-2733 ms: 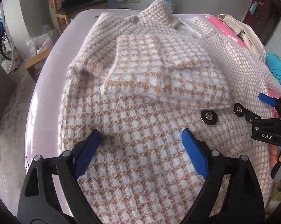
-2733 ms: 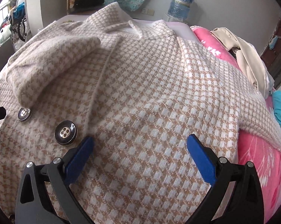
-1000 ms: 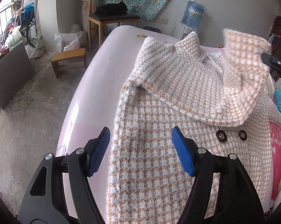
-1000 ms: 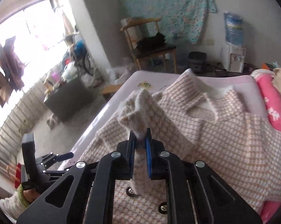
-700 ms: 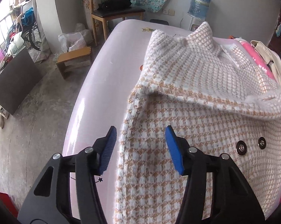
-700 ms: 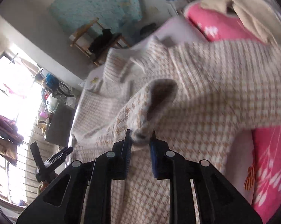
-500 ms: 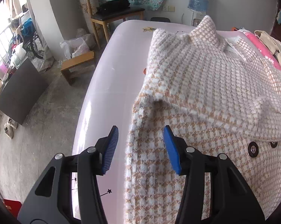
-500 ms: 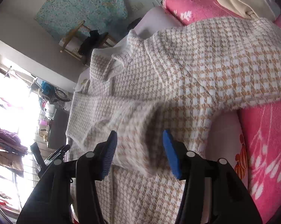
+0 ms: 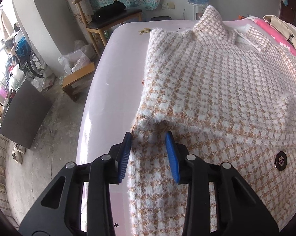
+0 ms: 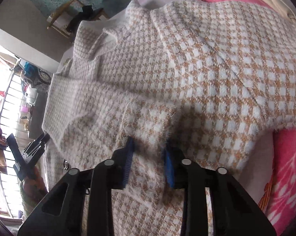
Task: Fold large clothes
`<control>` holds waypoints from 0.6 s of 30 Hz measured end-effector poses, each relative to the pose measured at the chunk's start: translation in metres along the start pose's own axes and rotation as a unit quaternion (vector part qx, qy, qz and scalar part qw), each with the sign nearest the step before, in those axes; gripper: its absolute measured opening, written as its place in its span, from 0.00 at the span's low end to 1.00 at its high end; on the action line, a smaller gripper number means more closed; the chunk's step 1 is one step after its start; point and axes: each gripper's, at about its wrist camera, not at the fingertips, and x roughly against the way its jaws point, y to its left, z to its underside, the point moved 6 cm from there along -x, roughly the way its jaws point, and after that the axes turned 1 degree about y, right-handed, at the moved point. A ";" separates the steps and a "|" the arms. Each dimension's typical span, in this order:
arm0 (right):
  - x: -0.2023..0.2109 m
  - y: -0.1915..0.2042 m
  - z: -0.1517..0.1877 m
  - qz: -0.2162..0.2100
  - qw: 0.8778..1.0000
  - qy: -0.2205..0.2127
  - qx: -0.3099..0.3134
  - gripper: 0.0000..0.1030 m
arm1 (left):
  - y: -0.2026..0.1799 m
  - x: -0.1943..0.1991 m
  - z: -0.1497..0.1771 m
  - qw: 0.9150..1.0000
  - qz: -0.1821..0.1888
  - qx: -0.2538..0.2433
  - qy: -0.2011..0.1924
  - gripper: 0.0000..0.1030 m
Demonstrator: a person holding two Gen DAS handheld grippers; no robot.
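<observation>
A fuzzy beige-and-white checked coat lies face up on the pale pink bed, collar at the far end. One sleeve is folded across its front, above the dark buttons. My left gripper is down at the coat's left edge; its jaws are closing, with the edge between the blue pads and a gap still left. My right gripper is pushed into the coat near its right side. Its jaws are closing and press a raised bunch of cloth. A hand holds the left gripper in the right wrist view.
The bed's left edge drops to a concrete floor with a low wooden stool, a chair and a dark panel. A pink blanket and a cream garment lie to the coat's right.
The right gripper let go of the lifted sleeve, which now lies across the coat, then dropped and closed into the cloth. The left gripper slid to the coat's left edge, jaws narrowing.
</observation>
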 end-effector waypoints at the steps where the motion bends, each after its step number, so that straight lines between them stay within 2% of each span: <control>1: -0.001 0.002 0.000 0.002 1.000 0.003 0.003 0.16 | 0.001 0.000 0.000 1.000 0.005 0.006 -0.003 0.33; 5: 0.004 0.006 0.002 0.007 1.000 0.006 -0.005 0.17 | 0.007 0.000 0.002 0.999 0.019 0.026 -0.011 0.28; 8: 0.005 0.006 0.007 -0.009 1.000 0.017 -0.021 0.41 | 0.010 -0.001 0.003 0.999 0.028 0.041 -0.014 0.25; 12: -0.001 0.006 0.017 -0.001 1.000 0.023 -0.019 0.42 | 0.012 -0.001 0.004 0.998 0.038 0.049 -0.019 0.25; 14: -0.001 0.009 0.016 0.005 1.000 0.018 -0.014 0.36 | 0.013 -0.001 0.005 0.998 0.042 0.052 -0.022 0.25; 15: -0.002 0.012 0.015 0.006 1.000 0.018 -0.011 0.16 | 0.013 -0.001 0.005 0.997 0.044 0.054 -0.023 0.25; 16: -0.001 0.014 0.014 0.012 1.000 0.020 -0.008 0.09 | 0.015 0.000 0.006 0.997 0.046 0.056 -0.024 0.25; 18: 0.006 0.028 0.004 0.015 1.000 0.010 0.003 0.09 | 0.016 0.001 0.007 0.997 0.050 0.061 -0.024 0.25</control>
